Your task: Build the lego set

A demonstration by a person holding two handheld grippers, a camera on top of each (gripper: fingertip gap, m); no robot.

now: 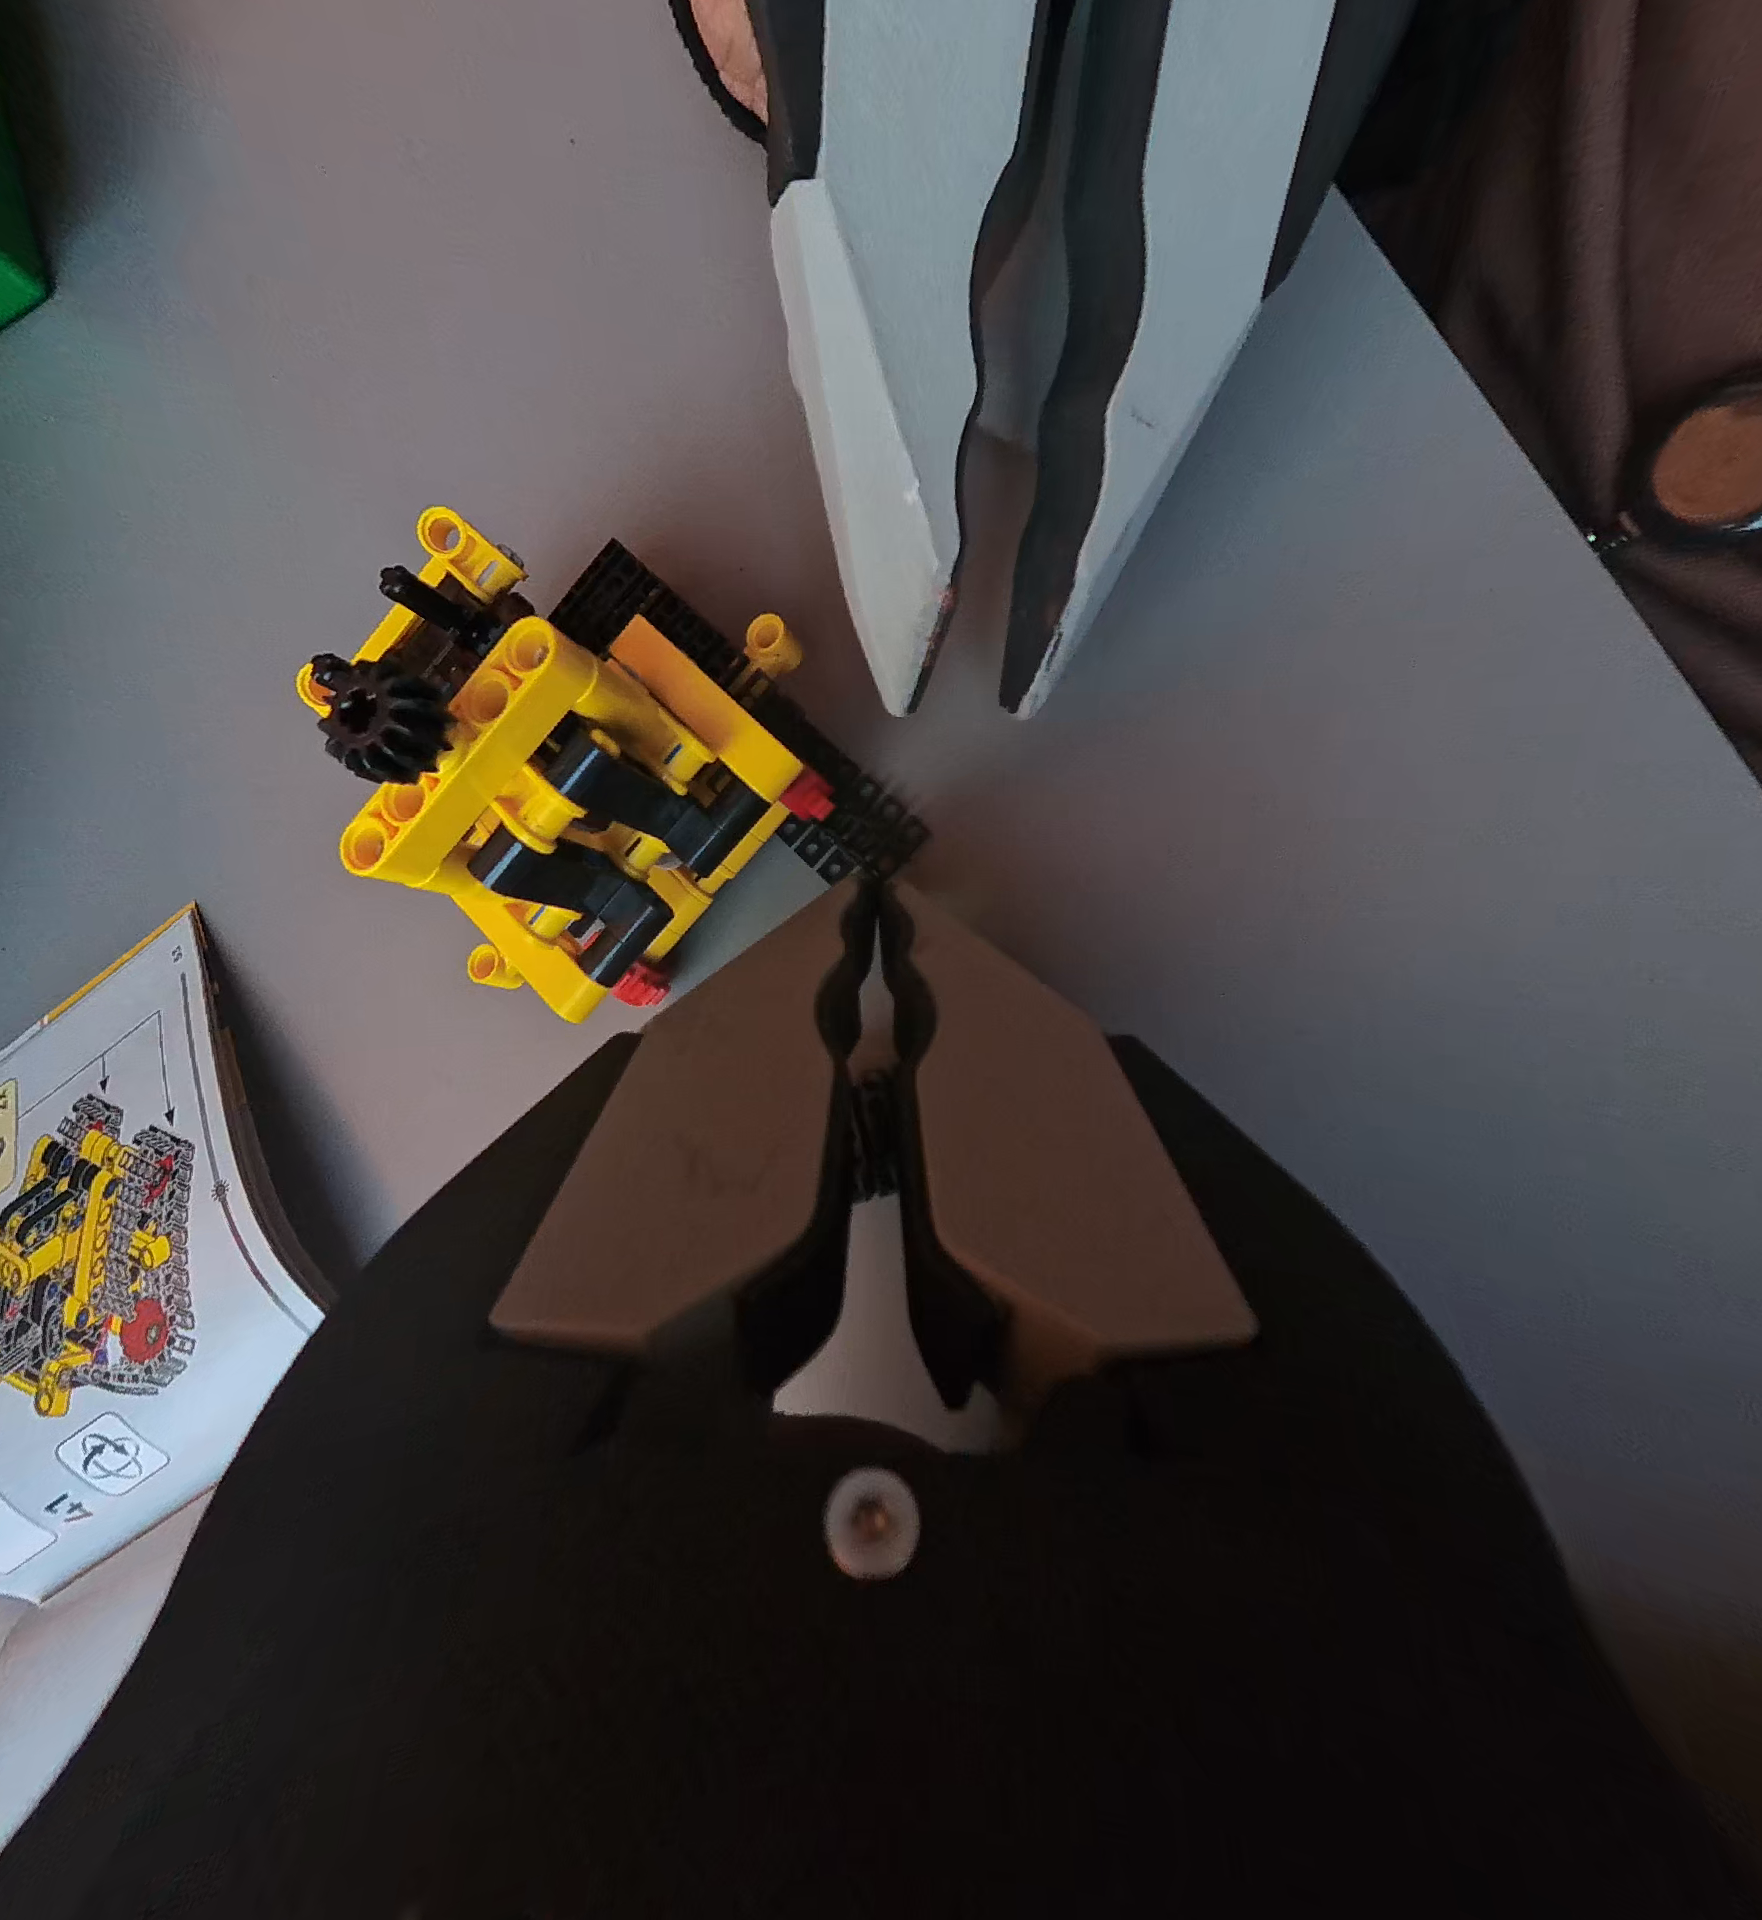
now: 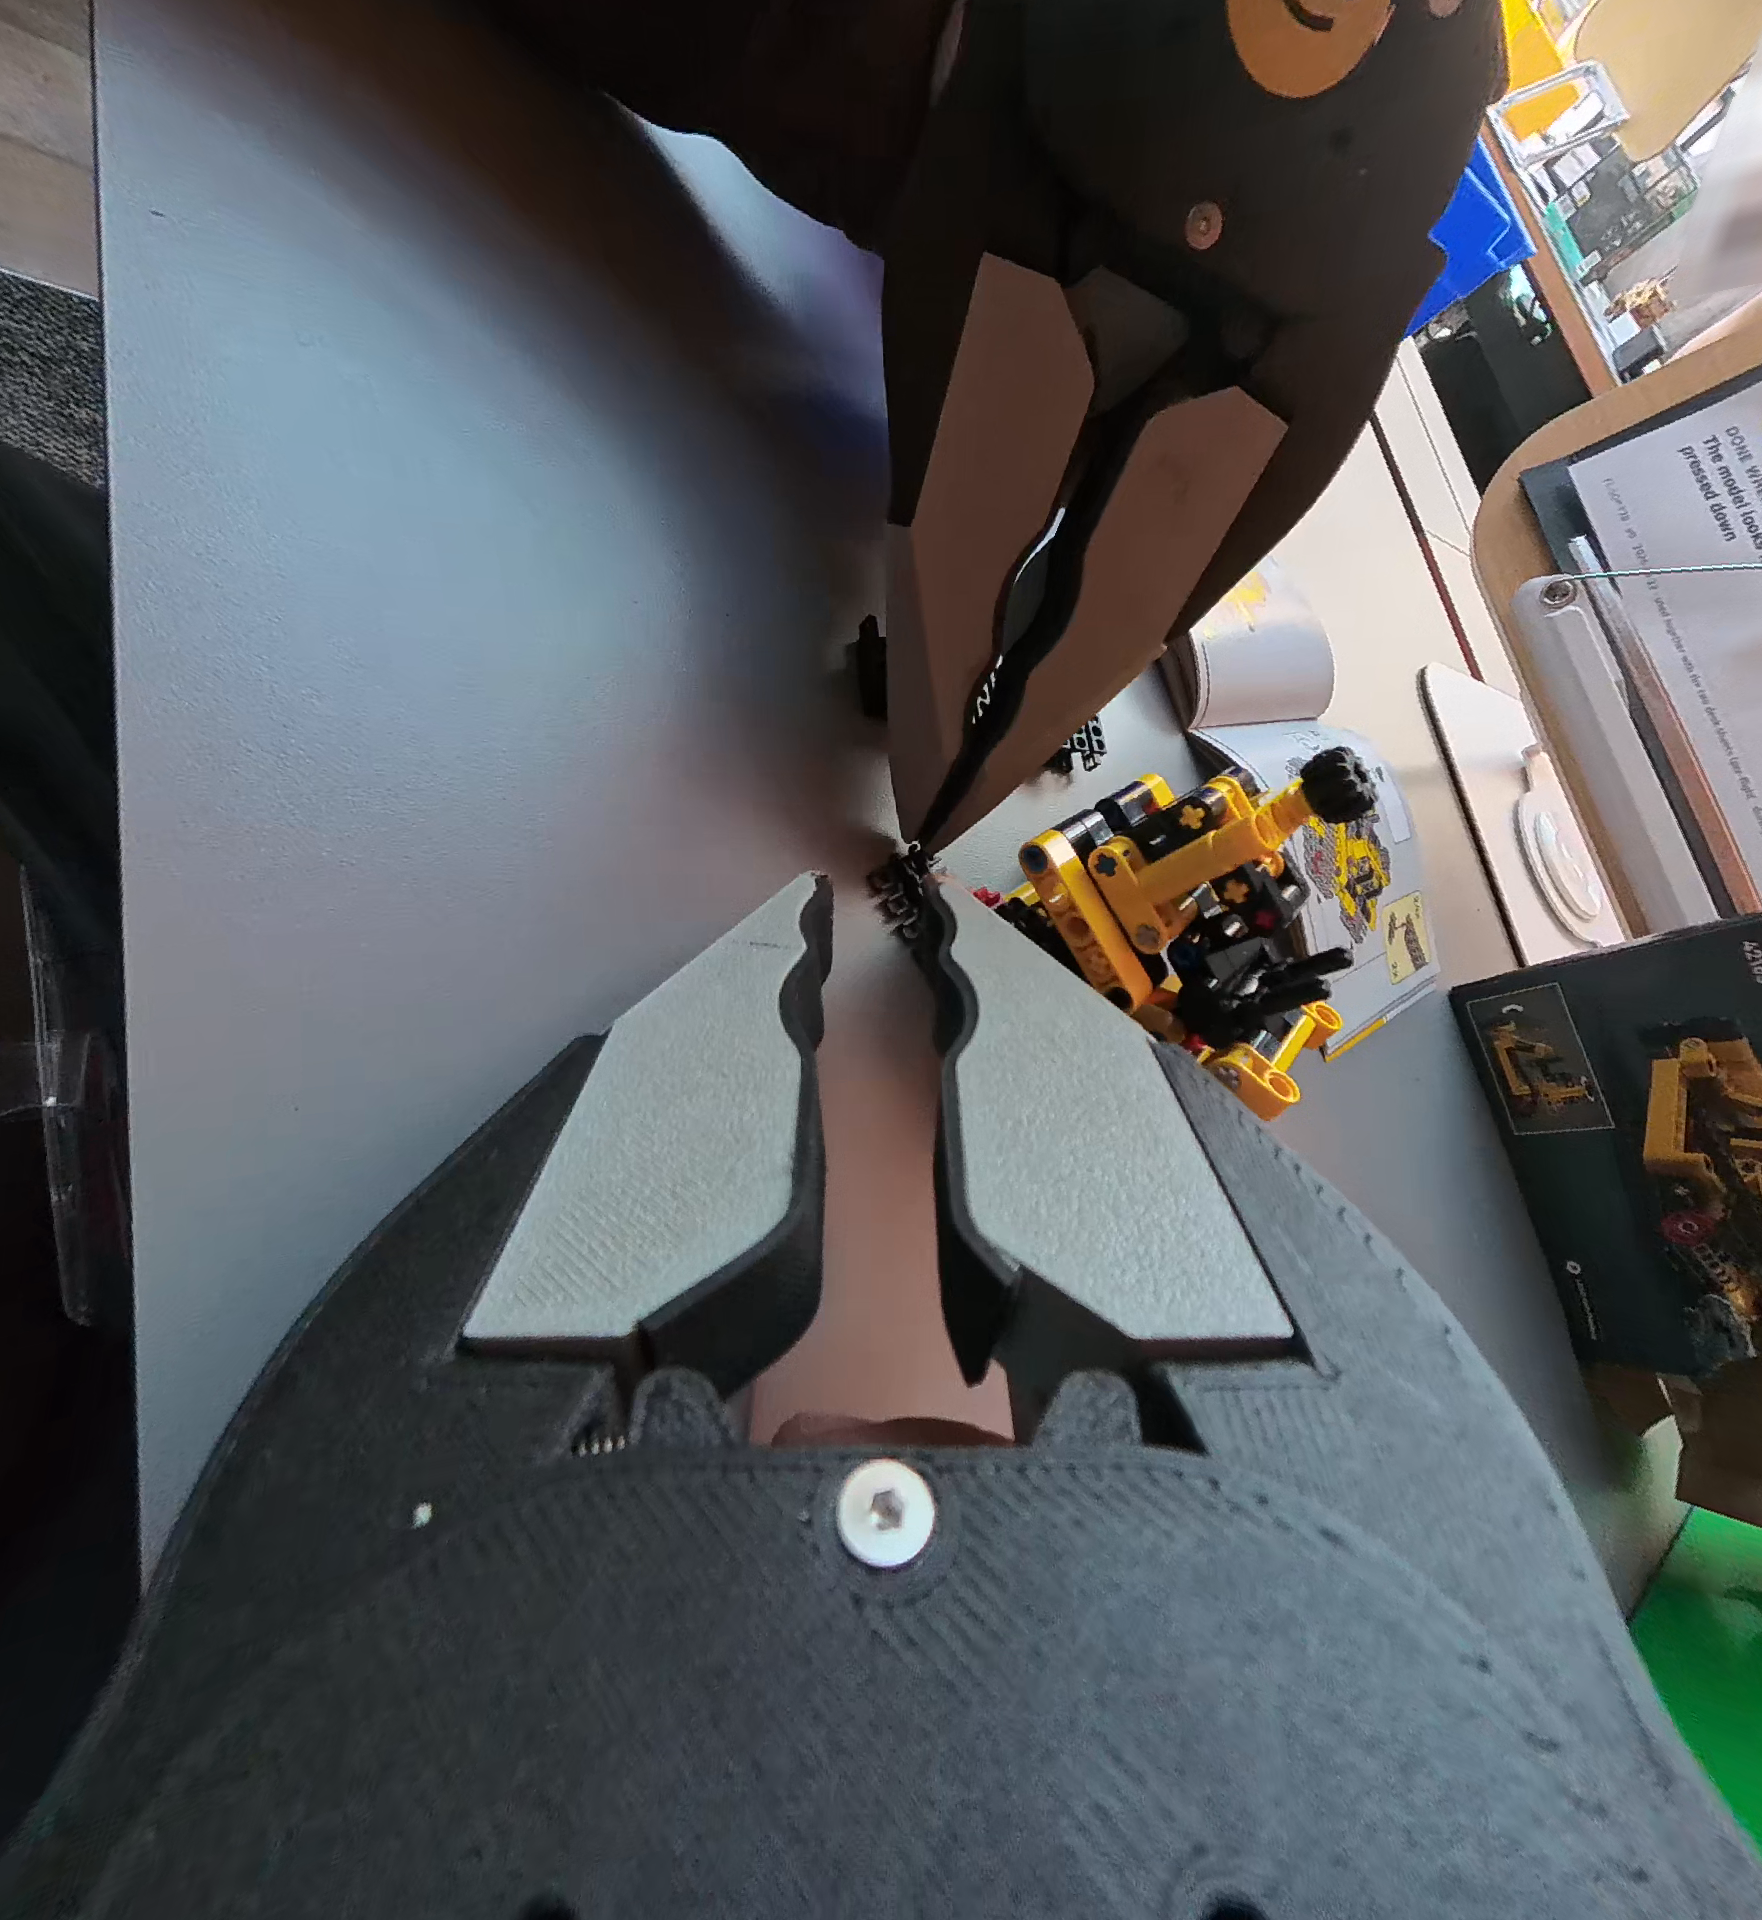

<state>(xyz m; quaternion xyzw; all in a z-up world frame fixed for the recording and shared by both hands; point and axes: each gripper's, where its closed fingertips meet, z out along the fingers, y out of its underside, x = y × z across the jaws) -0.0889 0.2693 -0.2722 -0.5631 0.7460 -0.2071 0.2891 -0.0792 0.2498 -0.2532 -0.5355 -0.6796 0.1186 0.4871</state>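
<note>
- Brown-padded fingers of the left gripper [image 1: 872,896] are seen pressed together, pinching the end of a black track strip [image 1: 872,821] where it trails off the model [image 1: 565,769].
- Just across that strip end, the grey right gripper [image 2: 877,894] is held narrowly parted; one fingertip lies against the links, the other stands clear, so nothing is clamped by it.
- On the grey table [image 1: 1324,831] the yellow model is stood, with a black gear [image 1: 378,722] at its far end and the track running along its side.
- An open booklet [image 1: 77,1299] showing a tracked machine lies near the model; the set's box [image 2: 1666,1143] lies further off.
- Fitting the track appears to be the step in hand.
- Next, the free end would probably need to be gripped by the right gripper and the links brought round and snapped shut, with the pinch kept firm so that the chain is not dropped.
</note>
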